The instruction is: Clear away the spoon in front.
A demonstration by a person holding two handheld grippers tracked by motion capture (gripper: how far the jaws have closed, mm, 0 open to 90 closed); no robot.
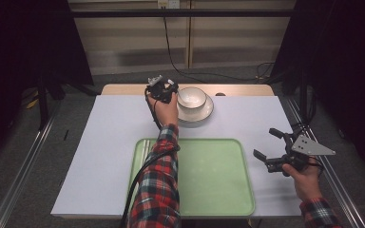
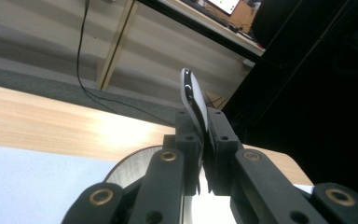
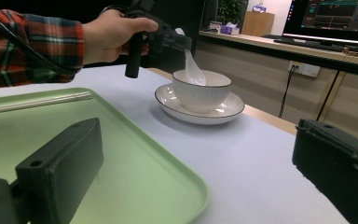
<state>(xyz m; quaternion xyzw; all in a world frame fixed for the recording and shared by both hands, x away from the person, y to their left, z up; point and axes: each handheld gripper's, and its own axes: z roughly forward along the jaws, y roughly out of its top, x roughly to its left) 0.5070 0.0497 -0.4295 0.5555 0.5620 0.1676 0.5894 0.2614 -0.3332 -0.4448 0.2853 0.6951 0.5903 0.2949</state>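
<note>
The left tool (image 1: pixel 164 89), in the upper middle of the high view, is clenched on the handle of a white spoon (image 3: pixel 192 69); in the left gripper view its jaws pinch the spoon (image 2: pixel 192 95) edge-on. In the right gripper view the spoon hangs tilted, its scoop dipping into a white bowl (image 3: pixel 201 89) at frame centre. The bowl stands on a dark-rimmed saucer (image 3: pixel 200 113) on the worktop (image 1: pixel 104 137), just beyond the green tray (image 1: pixel 214 180), with chopsticks (image 3: pixel 37 102) lying along the tray's left edge. The right tool (image 1: pixel 270 149), at the right of the high view, hovers released, jaws wide apart, beside the tray's right edge.
</note>
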